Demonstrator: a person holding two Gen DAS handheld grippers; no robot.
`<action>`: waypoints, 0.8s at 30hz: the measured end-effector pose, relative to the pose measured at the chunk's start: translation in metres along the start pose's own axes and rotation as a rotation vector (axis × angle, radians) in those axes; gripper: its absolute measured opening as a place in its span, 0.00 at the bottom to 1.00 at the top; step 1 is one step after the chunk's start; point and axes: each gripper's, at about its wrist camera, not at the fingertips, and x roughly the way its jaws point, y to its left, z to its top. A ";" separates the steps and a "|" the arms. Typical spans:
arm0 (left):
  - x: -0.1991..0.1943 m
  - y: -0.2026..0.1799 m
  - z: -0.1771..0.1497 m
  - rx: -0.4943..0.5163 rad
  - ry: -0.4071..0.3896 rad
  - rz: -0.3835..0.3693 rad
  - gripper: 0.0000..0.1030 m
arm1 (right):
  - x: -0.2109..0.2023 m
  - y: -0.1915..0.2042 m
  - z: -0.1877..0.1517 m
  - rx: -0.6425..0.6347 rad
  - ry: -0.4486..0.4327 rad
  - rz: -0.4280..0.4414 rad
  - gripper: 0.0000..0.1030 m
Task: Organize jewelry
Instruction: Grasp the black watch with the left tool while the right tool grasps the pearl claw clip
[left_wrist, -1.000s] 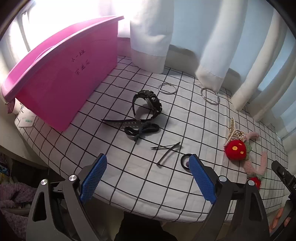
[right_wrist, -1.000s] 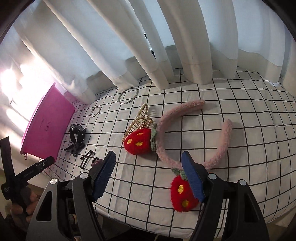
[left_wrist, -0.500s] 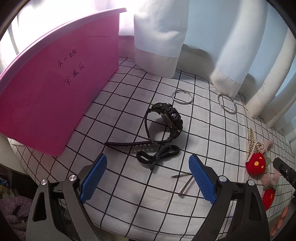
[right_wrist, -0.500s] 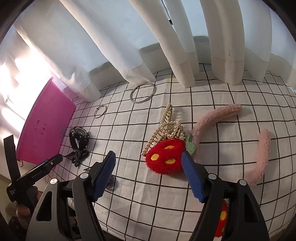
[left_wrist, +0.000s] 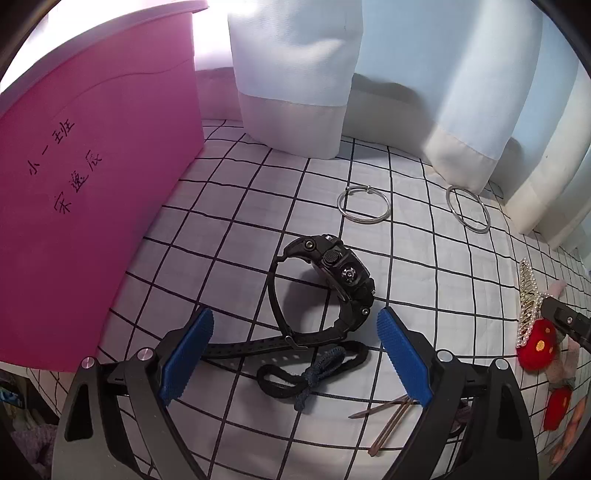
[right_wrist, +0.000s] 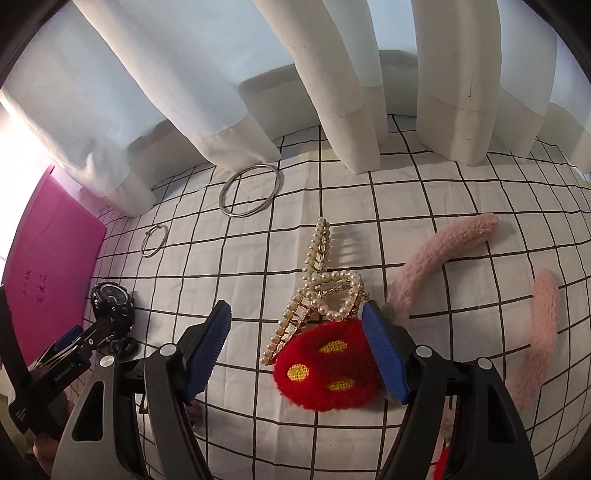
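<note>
Just ahead of the wide-spread left gripper (left_wrist: 295, 354) lies the black watch (left_wrist: 332, 284).

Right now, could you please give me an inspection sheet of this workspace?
Surface: white black-grid cloth, lightly wrinkled.
Job's things: black watch beside a black hair tie; two silver hoops near the curtains; pearl hair claw touching the pink headband's red strawberry; brown hairpins.
Clutter: nothing seen.
Tongs: left tongs open, framing the watch strap and hair tie; right tongs open around the claw and strawberry; both empty.
Cables: nothing seen.
Surroundings: pink bin with handwriting; white curtains behind.
</note>
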 end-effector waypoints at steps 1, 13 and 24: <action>0.002 0.000 0.001 0.003 0.001 -0.003 0.86 | 0.004 0.000 0.001 0.004 0.007 -0.008 0.68; 0.021 -0.004 0.006 0.027 0.003 -0.033 0.86 | 0.025 0.009 0.006 -0.036 0.014 -0.089 0.68; 0.037 -0.019 0.011 0.051 0.004 -0.041 0.86 | 0.034 0.017 0.003 -0.097 -0.021 -0.147 0.68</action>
